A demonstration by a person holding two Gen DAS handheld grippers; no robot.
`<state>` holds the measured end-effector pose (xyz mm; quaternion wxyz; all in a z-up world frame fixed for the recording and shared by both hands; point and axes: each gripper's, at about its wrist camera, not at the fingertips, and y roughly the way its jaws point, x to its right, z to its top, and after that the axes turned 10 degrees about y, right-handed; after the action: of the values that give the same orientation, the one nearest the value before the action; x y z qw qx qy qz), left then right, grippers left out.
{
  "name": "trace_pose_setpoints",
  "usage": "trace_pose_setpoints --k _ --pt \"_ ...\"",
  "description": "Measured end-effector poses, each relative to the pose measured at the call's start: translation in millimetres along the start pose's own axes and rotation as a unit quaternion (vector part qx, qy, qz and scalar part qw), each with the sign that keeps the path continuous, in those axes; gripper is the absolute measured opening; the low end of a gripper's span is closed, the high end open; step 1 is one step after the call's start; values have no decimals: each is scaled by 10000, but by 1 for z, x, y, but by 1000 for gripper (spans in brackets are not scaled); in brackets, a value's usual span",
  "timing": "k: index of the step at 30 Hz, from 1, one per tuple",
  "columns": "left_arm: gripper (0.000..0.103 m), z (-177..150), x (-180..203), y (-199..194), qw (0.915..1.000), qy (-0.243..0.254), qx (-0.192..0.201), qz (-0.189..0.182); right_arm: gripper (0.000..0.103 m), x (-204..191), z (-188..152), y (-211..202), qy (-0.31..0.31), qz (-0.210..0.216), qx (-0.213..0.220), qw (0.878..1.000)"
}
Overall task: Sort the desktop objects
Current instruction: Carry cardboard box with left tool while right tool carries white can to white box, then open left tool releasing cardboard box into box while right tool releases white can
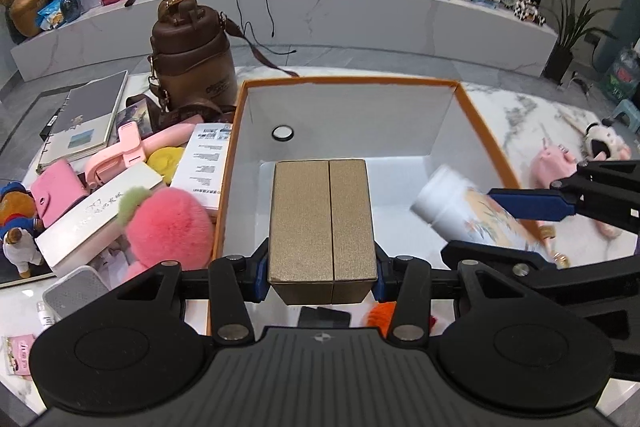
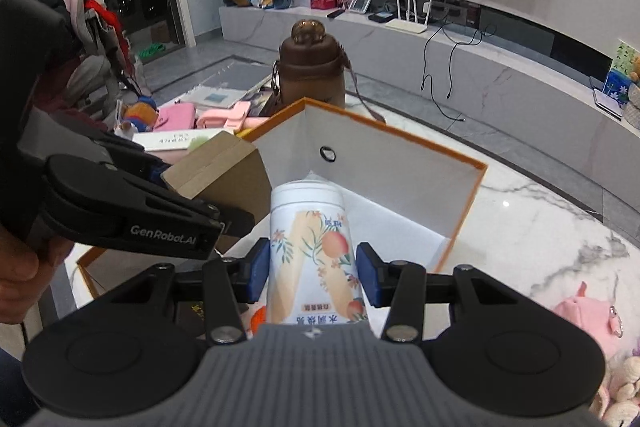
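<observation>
Pads of the left gripper [image 1: 322, 275] press both sides of a gold box [image 1: 323, 227], jaws about half open around its width and clamped at its near end, so most of the box juts forward over the orange-rimmed storage box [image 1: 476, 115]. The right gripper [image 2: 311, 277], jaws also about half open, pinches a white peach-print bottle [image 2: 310, 243] low on its body, cap end pointing into the same container. Both loads hang above the white interior, close together, and that is probably the main hazard: the two tools could knock each other, or the bottle could strike the gold box and twist it loose from its short grip. The smooth round bottle may also slide through the pads if tilted further. Only the left wrist view shows the clutter left on the marble table [image 1: 532, 119]: a pink plush ball [image 1: 168, 227], notebook [image 1: 86, 115] and brown flask [image 1: 192, 63] beside the container. Only the right wrist view shows the person's hand [image 2: 20, 279] on the left tool and the bottle's printed label.
</observation>
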<state>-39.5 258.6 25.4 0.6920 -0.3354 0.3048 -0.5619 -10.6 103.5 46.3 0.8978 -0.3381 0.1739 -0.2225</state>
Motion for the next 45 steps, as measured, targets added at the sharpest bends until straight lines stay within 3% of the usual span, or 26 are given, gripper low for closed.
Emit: trace_pose_setpoints --k 2,3,4,12,18,26,35,45 --pt "52 -2 0 5 10000 18 -74 -8 45 -1 0 9 -36 -43 -69 10000" --pt "52 -2 0 7 9999 14 -109 -17 28 -1 0 14 -42 -24 -114 9999" --pt "52 -2 -1 10 9999 10 -140 -18 25 -1 0 20 -35 -57 -200 9998" --pt "52 -1 3 26 9992 148 -357 109 25 -11 -10 47 -255 -190 -469 9984" --pt "52 -2 3 36 9987 149 -475 84 24 -12 -11 51 -286 -256 -443 9983" --pt "52 5 8 44 9981 248 -468 312 24 -11 -9 57 -340 -409 -310 9981" --pt "55 4 26 53 9935 694 -636 641 24 -8 -13 63 -482 -407 -715 9954" --pt "59 9 20 44 9954 461 -475 685 25 -3 -12 53 -293 -357 -500 9977"
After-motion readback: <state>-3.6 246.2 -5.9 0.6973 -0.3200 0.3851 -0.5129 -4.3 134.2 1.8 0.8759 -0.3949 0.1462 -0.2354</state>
